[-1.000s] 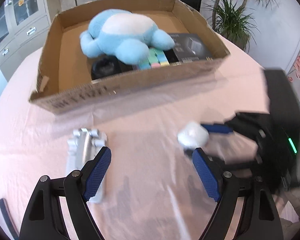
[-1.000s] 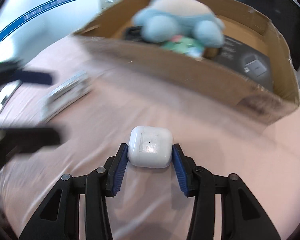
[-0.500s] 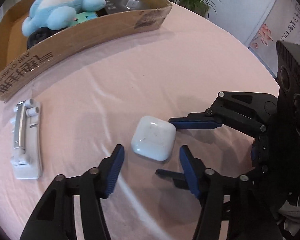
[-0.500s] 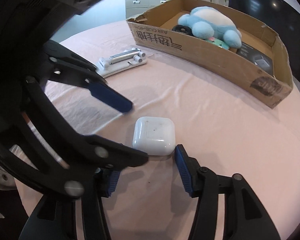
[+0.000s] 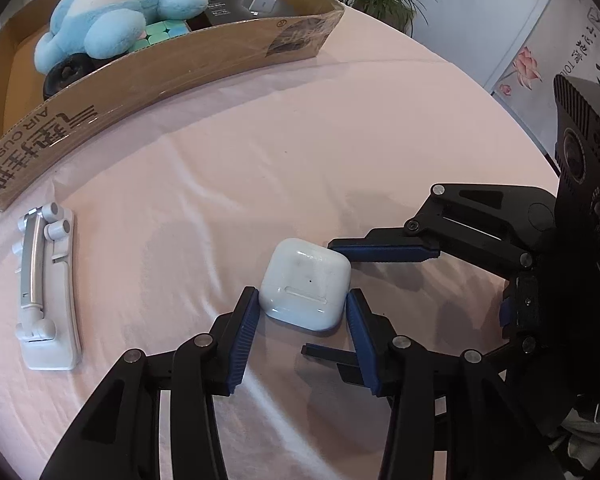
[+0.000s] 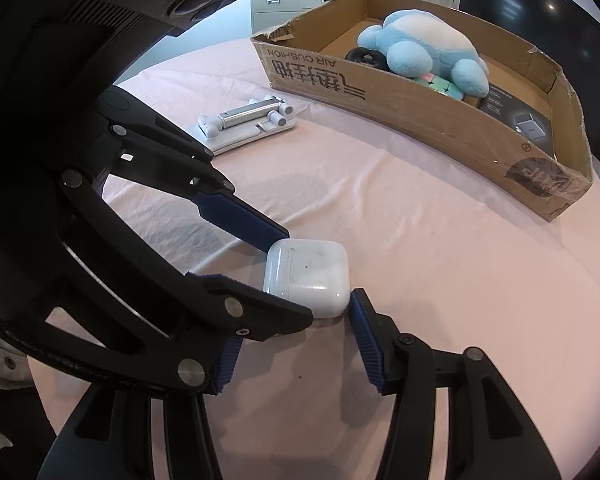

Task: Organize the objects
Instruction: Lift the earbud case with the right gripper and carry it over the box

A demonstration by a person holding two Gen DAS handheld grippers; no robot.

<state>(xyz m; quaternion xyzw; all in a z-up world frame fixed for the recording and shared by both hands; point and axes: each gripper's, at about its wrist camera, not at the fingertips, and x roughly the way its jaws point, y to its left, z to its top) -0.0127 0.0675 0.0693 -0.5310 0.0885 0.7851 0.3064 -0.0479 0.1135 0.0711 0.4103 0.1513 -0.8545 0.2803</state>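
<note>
A white earbud case (image 5: 305, 283) lies on the pink tablecloth; it also shows in the right wrist view (image 6: 308, 276). My left gripper (image 5: 300, 312) has both blue pads against the case's sides. My right gripper (image 6: 300, 320) is open around the same case from the other side, its pads (image 5: 384, 253) a little apart from it. A white folding phone stand (image 5: 46, 284) lies at the left. A cardboard box (image 5: 148, 68) at the back holds a blue plush turtle (image 5: 112, 16).
The box (image 6: 420, 120) also holds a black ring, pastel blocks and a dark product box (image 5: 240, 4). The phone stand shows in the right wrist view (image 6: 246, 124) near the box. The round table's edge curves at the right, with plants and a banner beyond.
My right gripper has let go of the earbud case and opened. My left gripper has moved in from the phone stand and closed its pads onto the case.
</note>
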